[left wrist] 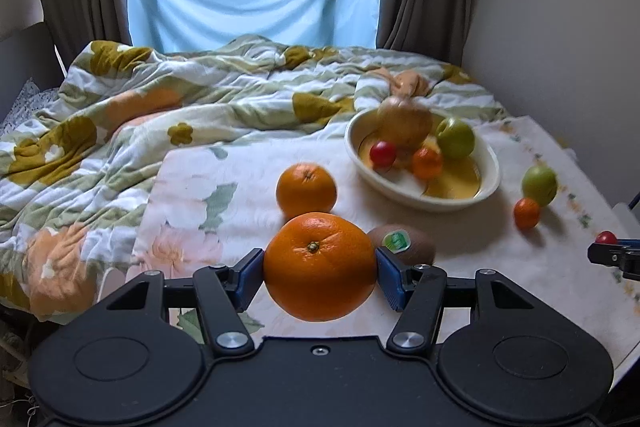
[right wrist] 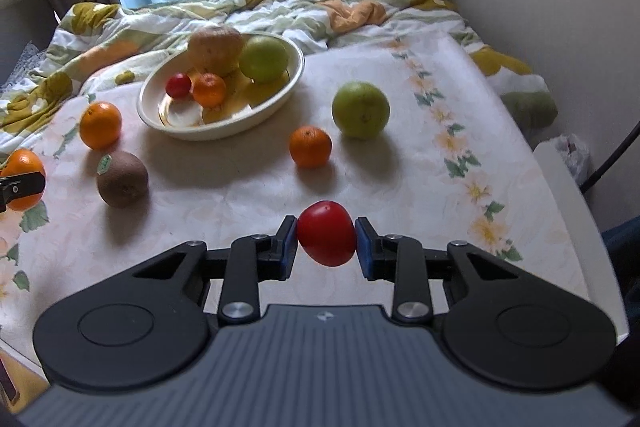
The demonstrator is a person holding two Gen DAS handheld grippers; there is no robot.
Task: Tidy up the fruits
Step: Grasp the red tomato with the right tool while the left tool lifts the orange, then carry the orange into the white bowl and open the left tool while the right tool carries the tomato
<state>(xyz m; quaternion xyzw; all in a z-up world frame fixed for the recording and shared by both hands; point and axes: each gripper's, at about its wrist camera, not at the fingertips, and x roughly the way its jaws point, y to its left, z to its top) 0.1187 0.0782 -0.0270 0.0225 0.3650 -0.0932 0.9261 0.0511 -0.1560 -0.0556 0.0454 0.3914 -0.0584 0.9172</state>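
Left gripper (left wrist: 320,267): clamped on a large orange (left wrist: 320,267), blue pads pressing its two sides at the widest part, so the round fruit cannot roll out; it hangs clear of the cloth.
Right gripper (right wrist: 326,233): clenched on a small red tomato (right wrist: 326,233), held across its middle, off the surface.
Bowl (right wrist: 160,117): cream oval dish at the far side of the tablecloth (right wrist: 240,207), the likely place for the fruit to be gathered; it already holds a tan pear-like fruit (right wrist: 216,49), a green apple (right wrist: 264,58), a small orange fruit (right wrist: 209,89) and a red tomato (right wrist: 178,85).
Loose fruit: a second orange (right wrist: 100,125) and a kiwi with a sticker (right wrist: 122,179) lie left of the bowl; a green apple (right wrist: 360,109) and a small mandarin (right wrist: 310,146) lie right of it, near each other.
Step, as I judge it: both pieces are lifted for carrying to the bowl.
Risk: the bowl's far half is crowded, so the big orange suits the bare near part.
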